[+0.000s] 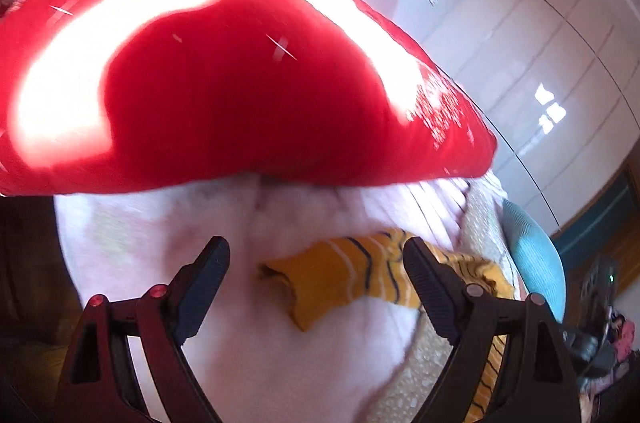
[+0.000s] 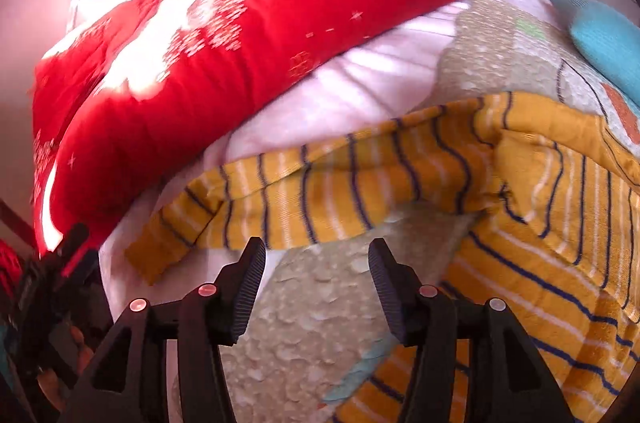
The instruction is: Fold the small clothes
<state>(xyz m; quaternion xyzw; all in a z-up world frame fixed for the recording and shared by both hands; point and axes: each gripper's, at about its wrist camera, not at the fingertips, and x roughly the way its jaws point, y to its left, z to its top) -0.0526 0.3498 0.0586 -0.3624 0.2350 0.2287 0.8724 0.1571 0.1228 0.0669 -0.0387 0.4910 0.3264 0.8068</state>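
Note:
A small mustard-yellow striped garment (image 2: 400, 175) lies on a pale bed cover (image 2: 316, 323). One sleeve (image 2: 192, 227) stretches to the left, folded across the body. In the left wrist view the sleeve cuff (image 1: 320, 283) lies just ahead of my left gripper (image 1: 316, 255), which is open with nothing between its fingers. My right gripper (image 2: 316, 255) is open too, hovering just below the sleeve's lower edge, its fingers apart from the cloth.
A big red patterned pillow (image 1: 224, 75) lies right behind the garment, on white bedding (image 1: 140, 235). A light blue cushion (image 1: 536, 259) sits at the right. White wardrobe doors (image 1: 540, 43) stand beyond the bed. The left gripper shows dark at the lower left of the right wrist view.

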